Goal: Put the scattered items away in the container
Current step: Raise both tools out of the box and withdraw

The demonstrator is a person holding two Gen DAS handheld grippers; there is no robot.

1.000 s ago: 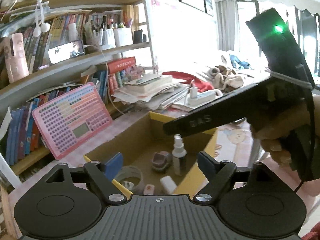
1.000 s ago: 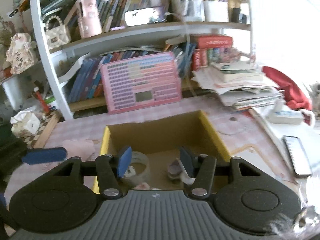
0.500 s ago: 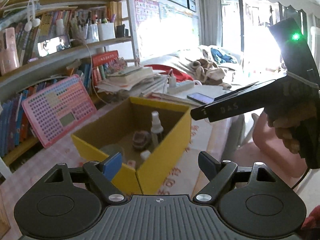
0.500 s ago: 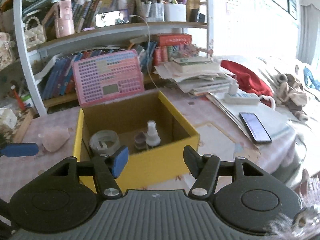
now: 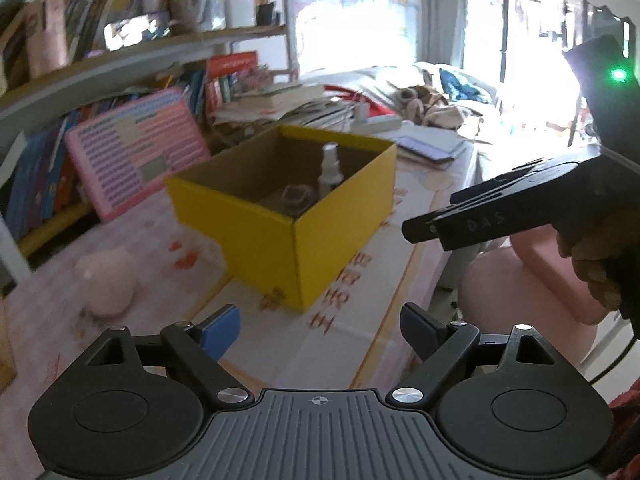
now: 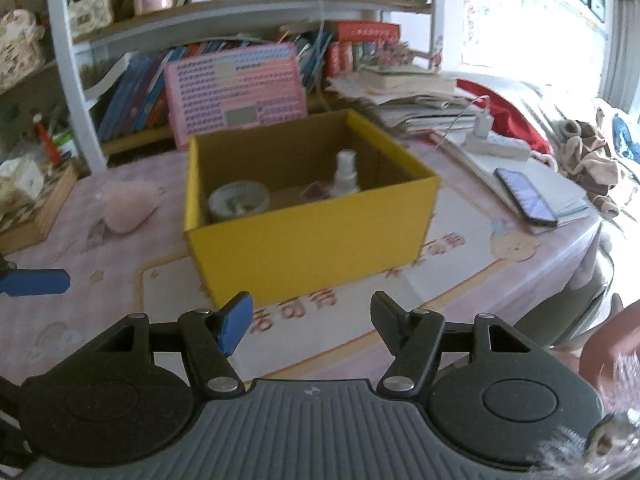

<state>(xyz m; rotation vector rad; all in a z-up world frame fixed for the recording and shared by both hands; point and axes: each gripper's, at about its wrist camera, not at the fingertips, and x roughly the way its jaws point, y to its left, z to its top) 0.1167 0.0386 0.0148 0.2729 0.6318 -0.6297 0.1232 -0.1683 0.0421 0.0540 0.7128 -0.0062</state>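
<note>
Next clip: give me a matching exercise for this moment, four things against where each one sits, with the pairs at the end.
Things:
1. spray bottle
2. tape roll
3. pink pouch
4. phone

Places:
A. on papers, right of the yellow box
B. standing inside the box, towards its right half
C. on the tablecloth, left of the box
D. lying inside the box at its left end

Pairs: 1-B, 2-D, 3-C, 4-A
</note>
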